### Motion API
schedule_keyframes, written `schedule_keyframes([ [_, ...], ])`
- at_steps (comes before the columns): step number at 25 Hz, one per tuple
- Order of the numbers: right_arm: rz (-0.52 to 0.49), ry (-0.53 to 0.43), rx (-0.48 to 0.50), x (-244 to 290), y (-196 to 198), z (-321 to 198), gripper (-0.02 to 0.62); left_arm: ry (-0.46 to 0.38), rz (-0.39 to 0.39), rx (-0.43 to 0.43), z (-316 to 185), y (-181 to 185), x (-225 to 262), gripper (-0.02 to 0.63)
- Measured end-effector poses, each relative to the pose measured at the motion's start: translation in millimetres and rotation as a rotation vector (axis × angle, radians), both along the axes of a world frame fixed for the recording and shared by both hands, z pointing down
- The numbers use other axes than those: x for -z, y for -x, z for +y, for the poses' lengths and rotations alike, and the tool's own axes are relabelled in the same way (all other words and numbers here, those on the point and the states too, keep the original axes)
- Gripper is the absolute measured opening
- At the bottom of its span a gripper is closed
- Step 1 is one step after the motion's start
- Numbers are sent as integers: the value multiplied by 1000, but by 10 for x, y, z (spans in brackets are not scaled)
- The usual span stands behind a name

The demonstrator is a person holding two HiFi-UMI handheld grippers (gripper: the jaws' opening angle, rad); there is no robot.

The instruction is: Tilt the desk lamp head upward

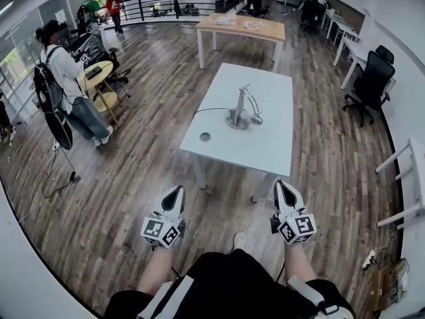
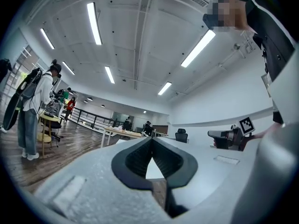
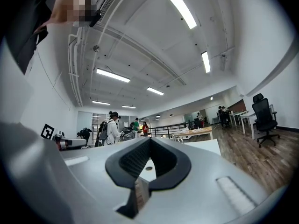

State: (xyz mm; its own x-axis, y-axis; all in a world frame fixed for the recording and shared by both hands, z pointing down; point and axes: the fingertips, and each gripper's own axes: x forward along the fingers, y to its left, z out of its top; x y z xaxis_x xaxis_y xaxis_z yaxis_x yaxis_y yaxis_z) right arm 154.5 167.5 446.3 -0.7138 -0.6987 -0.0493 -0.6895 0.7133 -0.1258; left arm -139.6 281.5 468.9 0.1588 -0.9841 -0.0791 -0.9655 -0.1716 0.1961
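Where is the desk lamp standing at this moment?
In the head view the desk lamp stands near the middle of the white table, with a round hole in the tabletop just left of it, toward the near edge.

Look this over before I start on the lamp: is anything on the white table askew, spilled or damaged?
Nothing stands out. The desk lamp stands upright on the white table, its head drooping low beside the base, and its cable trails off the table's left edge.
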Motion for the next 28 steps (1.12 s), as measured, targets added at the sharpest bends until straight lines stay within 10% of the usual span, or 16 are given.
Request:
schedule_keyframes([
  [28, -25, -7, 71, -75, -332, -1823, 2, 16, -29, 39, -1705, -456, -54, 0],
])
